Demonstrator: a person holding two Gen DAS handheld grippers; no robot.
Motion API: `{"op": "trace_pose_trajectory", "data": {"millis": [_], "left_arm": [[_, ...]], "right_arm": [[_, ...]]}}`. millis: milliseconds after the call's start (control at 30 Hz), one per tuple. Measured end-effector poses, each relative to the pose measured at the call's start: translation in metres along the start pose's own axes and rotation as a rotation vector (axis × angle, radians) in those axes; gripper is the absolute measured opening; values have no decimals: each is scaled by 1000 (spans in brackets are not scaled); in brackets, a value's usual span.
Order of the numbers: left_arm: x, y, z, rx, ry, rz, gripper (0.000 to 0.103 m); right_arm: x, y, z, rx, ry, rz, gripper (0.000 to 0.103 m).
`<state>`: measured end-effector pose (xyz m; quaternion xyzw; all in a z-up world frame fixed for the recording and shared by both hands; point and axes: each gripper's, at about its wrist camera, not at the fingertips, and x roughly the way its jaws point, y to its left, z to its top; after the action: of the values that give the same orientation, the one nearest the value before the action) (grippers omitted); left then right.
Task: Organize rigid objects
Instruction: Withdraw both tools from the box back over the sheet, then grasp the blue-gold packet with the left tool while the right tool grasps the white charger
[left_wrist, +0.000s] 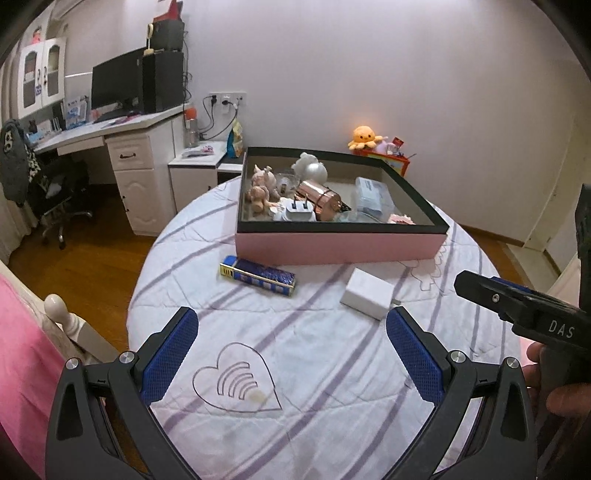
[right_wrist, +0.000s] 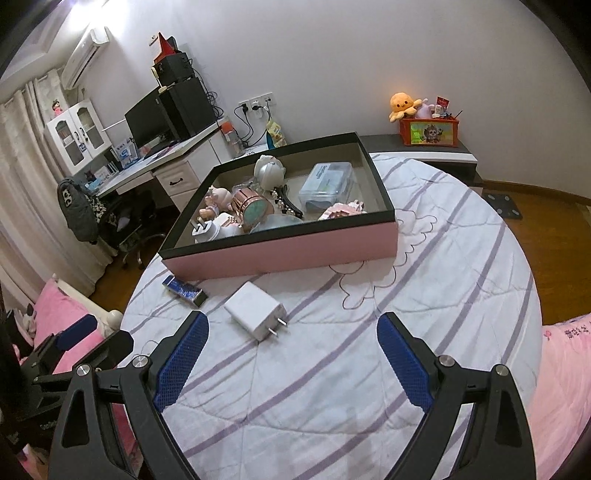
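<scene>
on the striped bedsheet (right_wrist: 332, 369) a white charger (right_wrist: 256, 309) lies before both wide, empty tools (right_wrist: 291, 354).

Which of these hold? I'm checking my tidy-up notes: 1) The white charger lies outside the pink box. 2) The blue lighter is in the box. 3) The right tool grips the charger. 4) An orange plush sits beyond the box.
1) True: the white charger lies on the bedsheet, outside the pink box.
2) False: the blue lighter lies on the sheet before the box.
3) False: the right tool is open, empty.
4) True: the orange plush.
</scene>
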<state>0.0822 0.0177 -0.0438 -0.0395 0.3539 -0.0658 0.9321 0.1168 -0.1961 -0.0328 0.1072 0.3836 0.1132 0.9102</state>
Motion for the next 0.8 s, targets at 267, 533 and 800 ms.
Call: {"op": "trace_pose_trajectory", "data": {"millis": [267, 533, 800], "left_arm": [[-4, -1, -2, -1, -6, -3, 103], [-6, 3, -2, -10, -7, 7, 103], [6, 6, 0, -7, 14, 12, 103]], "right_arm": [[-2, -2, -10, 6, 7, -8, 94], [2, 0, -11, 5, 18, -13, 94], [11, 0, -11, -1, 38, -17, 94]]}}
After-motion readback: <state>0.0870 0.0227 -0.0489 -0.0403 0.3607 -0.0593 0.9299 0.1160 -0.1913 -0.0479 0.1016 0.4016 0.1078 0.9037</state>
